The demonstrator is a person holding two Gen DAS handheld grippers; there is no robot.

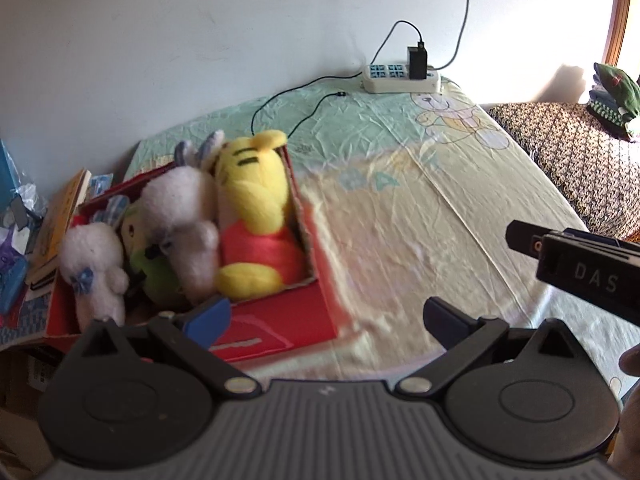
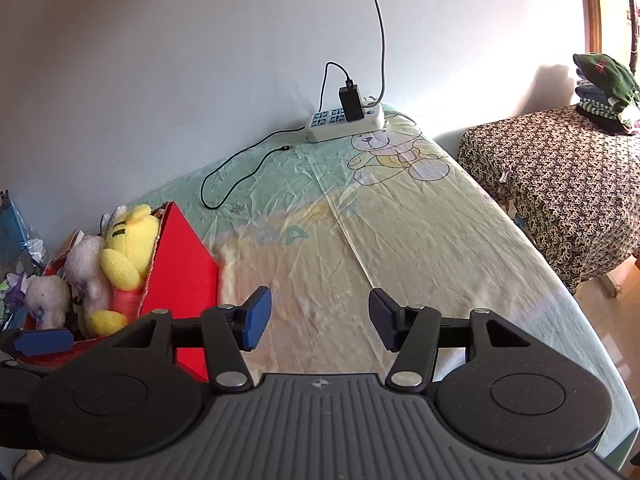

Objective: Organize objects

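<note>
Left wrist view: left gripper (image 1: 326, 318) at the lower centre of the frame, jaws spread wide with nothing between them, only bare sheet showing in the gap; blue-padded finger at lower left overlapping the near rim of the red box (image 1: 280, 320), dark finger at lower right over the bedsheet (image 1: 400, 220). Box at the left of the frame, packed with soft toys lying side by side: yellow plush bear (image 1: 252, 208) in a red top against the right-hand wall of the box, head toward the far end; white plush rabbit (image 1: 180, 216) just beside it to the left; smaller white plush (image 1: 96, 264) with a blue bow at the far left; something green wedged low between the two white ones, too blurred to name. Books and papers stacked beyond the box at the left edge. White power strip (image 1: 400, 76) at the upper centre against the wall, black charger plugged in, thin black cable trailing across the green part of the sheet. Part of the other tool at the right edge, lettered. Right wrist view: right gripper (image 2: 320, 320) at the lower centre, jaws parted about halfway and empty, over open sheet. Box and toys at the left of this frame, well clear of the fingers. Patterned cloth (image 2: 560, 184) covering furniture at the right, folded clothes piled on top.
</note>
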